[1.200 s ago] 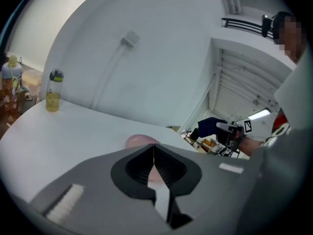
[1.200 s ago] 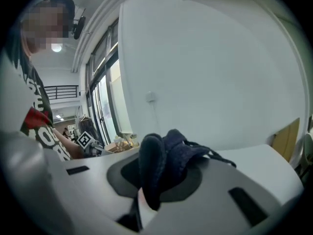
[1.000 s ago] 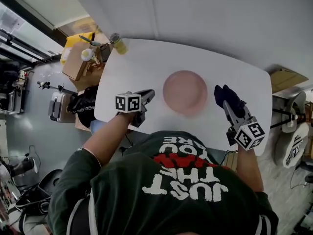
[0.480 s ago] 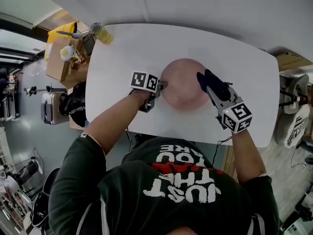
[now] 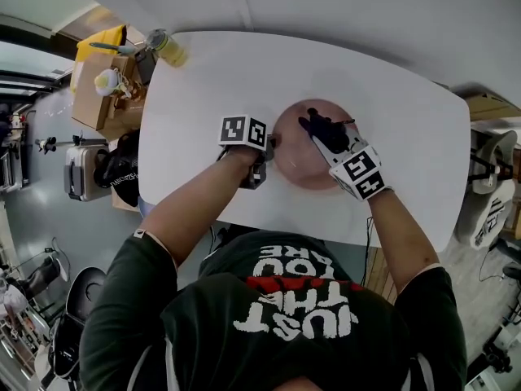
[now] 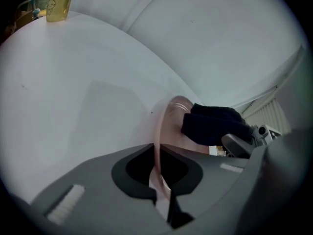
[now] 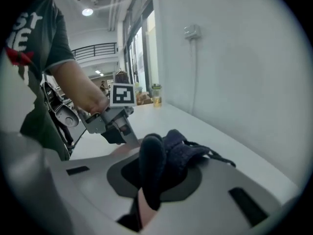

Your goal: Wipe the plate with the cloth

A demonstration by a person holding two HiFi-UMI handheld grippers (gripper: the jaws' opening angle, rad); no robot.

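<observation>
Plate: glossy pale pink, lying on white table.
Left gripper: jaws just closing, pinching plate's rim; only its view showing this.
Right gripper: clamping dark cloth over plate.

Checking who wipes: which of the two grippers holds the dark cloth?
The right gripper: its jaws clamp the dark cloth over the pink plate. On the left gripper, the jaws have just been closing on the plate's rim.

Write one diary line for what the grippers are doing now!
left gripper: jaws just closed onto plate rim | right gripper: shut on cloth, held over plate | plate: on table
</observation>
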